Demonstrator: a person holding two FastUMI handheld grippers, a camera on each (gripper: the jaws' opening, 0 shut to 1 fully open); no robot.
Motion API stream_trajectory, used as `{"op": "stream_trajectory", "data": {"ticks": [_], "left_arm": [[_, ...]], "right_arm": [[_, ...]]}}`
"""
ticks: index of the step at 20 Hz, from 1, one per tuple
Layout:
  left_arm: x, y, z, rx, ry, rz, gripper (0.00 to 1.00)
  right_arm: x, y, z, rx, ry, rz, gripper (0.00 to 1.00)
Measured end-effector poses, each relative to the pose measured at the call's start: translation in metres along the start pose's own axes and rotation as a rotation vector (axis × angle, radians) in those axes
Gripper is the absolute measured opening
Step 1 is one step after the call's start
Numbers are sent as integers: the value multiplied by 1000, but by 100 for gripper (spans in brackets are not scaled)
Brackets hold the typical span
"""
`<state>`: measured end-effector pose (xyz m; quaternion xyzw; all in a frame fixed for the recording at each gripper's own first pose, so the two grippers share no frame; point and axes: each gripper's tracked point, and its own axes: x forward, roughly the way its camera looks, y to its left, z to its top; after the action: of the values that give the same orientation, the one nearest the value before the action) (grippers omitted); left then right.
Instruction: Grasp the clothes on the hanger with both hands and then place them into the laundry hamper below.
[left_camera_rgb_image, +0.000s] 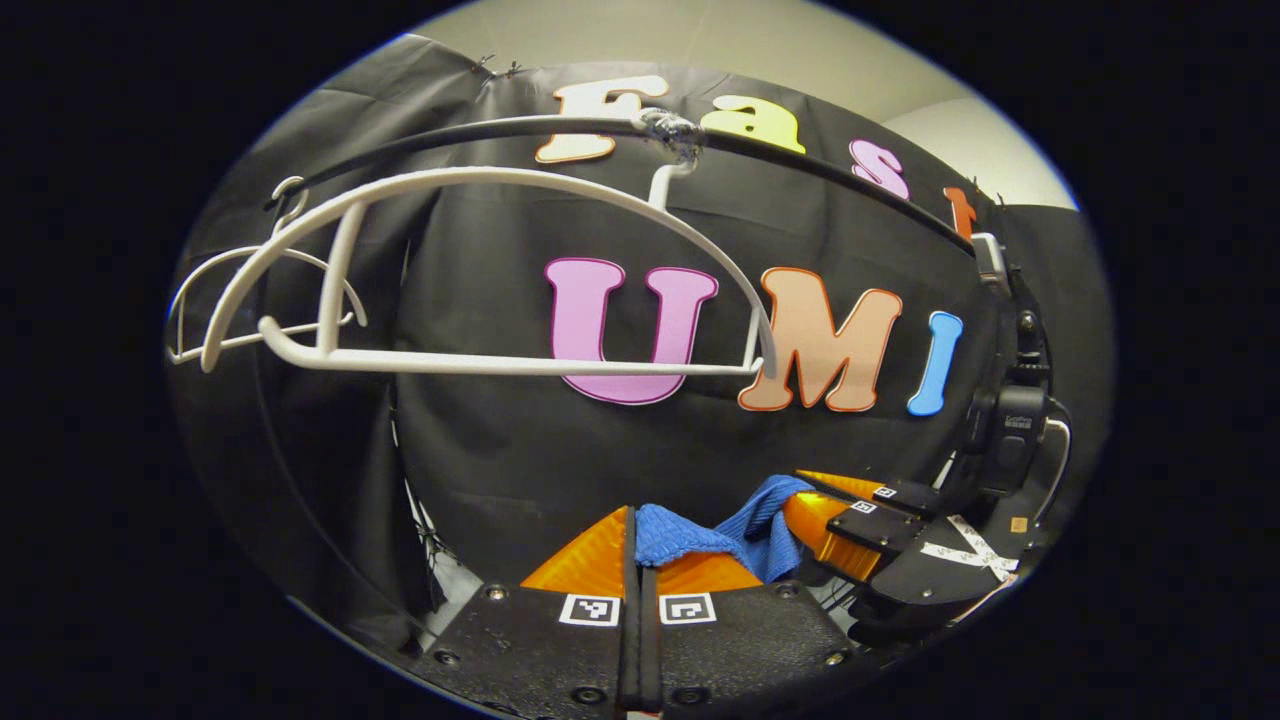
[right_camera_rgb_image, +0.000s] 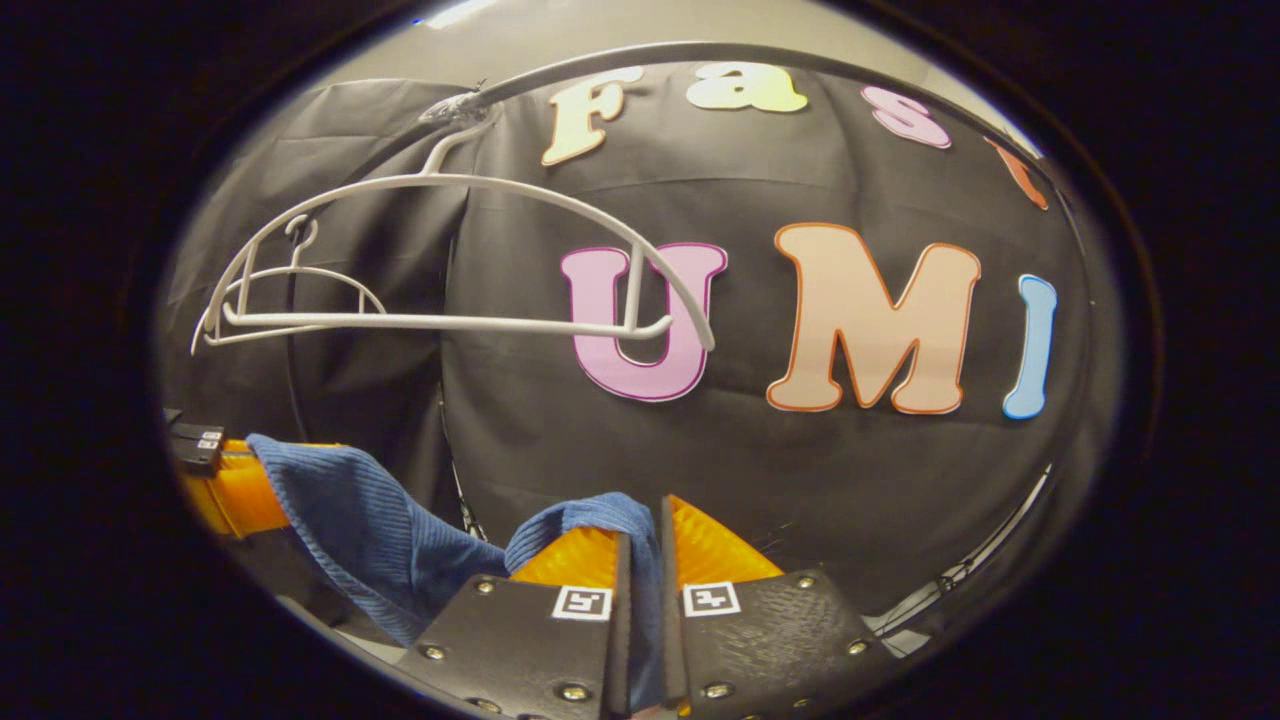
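Presently the blue garment (right_camera_rgb_image: 370, 530) is held clear of the white hanger (left_camera_rgb_image: 480, 270), which hangs bare from the rail (left_camera_rgb_image: 800, 165) at about eleven o'clock in both views. The left tool (left_camera_rgb_image: 640, 545) is clamped on one edge of the cloth and the right tool (right_camera_rgb_image: 640, 540) on another, so the fabric is judged to be spread between them for a controlled lowering. No hamper is seen; its contents cannot be told, and the placing is judged not yet done
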<state>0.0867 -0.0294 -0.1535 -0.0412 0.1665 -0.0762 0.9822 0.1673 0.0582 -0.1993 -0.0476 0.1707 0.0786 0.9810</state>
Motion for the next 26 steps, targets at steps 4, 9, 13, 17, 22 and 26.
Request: {"op": "stream_trajectory", "data": {"ticks": [4,9,13,17,22,26], "left_arm": [[6,2,-29,44,50,-20,0],[10,10,-73,113,135,-5,0],[21,14,-106,138,215,8,1],[34,17,-139,132,330,37,1],[40,22,-174,111,481,63,1],[42,21,-215,104,604,66,1]], "right_arm": [[6,-1,-29,3,55,-7,12],[9,1,-78,7,149,-8,12],[10,6,-118,5,233,9,12],[7,12,-163,1,333,30,12],[-11,17,-221,14,457,38,12],[-10,15,-229,55,477,27,12]]}}
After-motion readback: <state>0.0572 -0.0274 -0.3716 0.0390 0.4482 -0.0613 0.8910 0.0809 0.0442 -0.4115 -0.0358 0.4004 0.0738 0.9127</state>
